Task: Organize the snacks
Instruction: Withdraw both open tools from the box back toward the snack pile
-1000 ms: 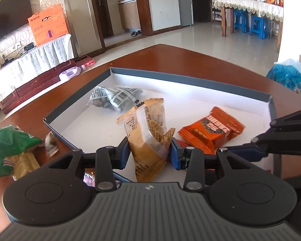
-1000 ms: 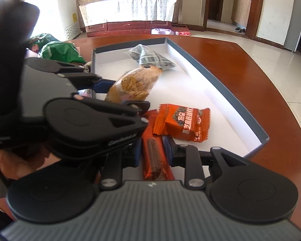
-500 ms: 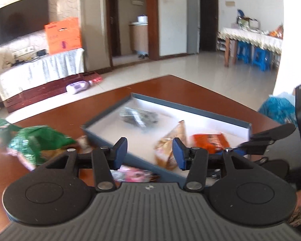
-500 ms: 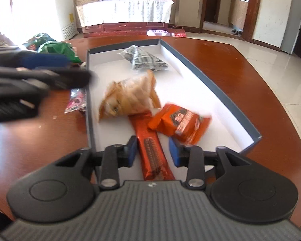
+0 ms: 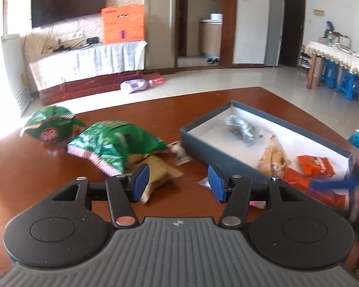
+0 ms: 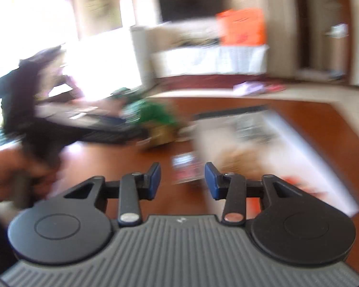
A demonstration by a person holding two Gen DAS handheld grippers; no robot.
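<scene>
A blue-rimmed white box [image 5: 203,144] sits on the brown table and holds a grey-printed packet [image 5: 240,128], a yellow cracker packet [image 5: 274,157], an orange packet [image 5: 314,166] and a red-orange bar [image 5: 308,187]. My left gripper [image 5: 178,181] is open and empty above the table, left of the box, near a tan packet [image 5: 159,174]. Two green bags [image 5: 114,143] lie further left. My right gripper [image 6: 182,179] is open and empty, above a small red packet [image 6: 185,169] beside the box [image 6: 296,148]; this view is blurred.
A small clear wrapper [image 5: 180,154] lies by the box corner. The other hand-held gripper [image 6: 59,124] shows at the left of the right wrist view. A TV stand, an orange carton [image 5: 123,26] and a dining table with blue stools stand beyond the table.
My left gripper let go of the yellow cracker packet in the box, opened and pulled back to the left. My right gripper left the red-orange bar in the box and swung left, opening.
</scene>
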